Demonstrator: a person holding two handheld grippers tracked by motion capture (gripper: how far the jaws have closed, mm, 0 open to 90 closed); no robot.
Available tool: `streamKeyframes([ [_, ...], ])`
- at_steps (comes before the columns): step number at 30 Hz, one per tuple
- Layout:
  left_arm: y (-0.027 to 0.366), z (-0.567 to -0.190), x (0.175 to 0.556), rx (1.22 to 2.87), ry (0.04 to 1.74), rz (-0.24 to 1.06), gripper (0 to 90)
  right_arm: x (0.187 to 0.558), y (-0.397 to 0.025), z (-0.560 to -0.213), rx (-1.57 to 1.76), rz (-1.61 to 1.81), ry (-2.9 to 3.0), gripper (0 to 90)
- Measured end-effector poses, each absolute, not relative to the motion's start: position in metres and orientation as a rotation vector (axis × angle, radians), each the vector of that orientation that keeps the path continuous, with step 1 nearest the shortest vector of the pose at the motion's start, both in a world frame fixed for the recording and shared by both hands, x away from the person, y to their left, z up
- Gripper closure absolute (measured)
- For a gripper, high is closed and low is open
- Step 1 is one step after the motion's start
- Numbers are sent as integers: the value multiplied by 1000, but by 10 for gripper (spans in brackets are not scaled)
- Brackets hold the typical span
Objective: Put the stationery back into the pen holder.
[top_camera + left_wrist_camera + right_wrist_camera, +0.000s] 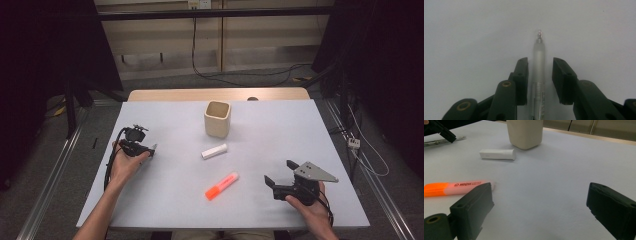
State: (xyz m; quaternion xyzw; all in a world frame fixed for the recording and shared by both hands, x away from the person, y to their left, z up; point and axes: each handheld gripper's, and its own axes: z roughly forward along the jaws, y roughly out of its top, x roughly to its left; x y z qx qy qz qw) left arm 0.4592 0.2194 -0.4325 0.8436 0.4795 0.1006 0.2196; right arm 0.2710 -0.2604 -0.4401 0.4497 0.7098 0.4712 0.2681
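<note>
On the pale tabletop [280, 130] lie four loose things and two hand-held grippers, taken from the left edge across.

Far left, the left gripper [150, 148] sits low on the tabletop in a person's left hand [126, 162]. In the left gripper view its two jaws stand a little apart on either side of one clear pen [539, 72], which lies flat between them with its tip pointing away. The near-side jaw looks to be just against the barrel and the other leaves a narrow gap, so the pen is straddled but not pinched. In the high view only the pen's tip peeks out beside the gripper.

Toward the middle lies one short white cylinder [214, 151], flat on the surface, and behind it, farther from the person, stands one cream square cup [217, 119], upright and open at the top. The two are near each other but not touching.

Nearer the person and just right of the white cylinder lies one orange highlighter [221, 186], slanted, its orange end toward the person.

Far right, the right gripper [280, 173] rests in the person's right hand [309, 207], with its jaws spread wide and nothing between them; it points toward the highlighter, which lies near its one jaw in the right gripper view
</note>
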Motion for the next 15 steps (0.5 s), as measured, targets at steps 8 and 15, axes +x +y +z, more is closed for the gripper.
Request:
streamKeyframes([
  [8, 221, -432, 464, 2344, 1353, 241, 711, 270, -260, -440, 1201, 1272, 1920, 61],
  [15, 219, -430, 469, 2386, 1350, 214, 733, 271, -260, -441, 1202, 1269, 1927, 60],
])
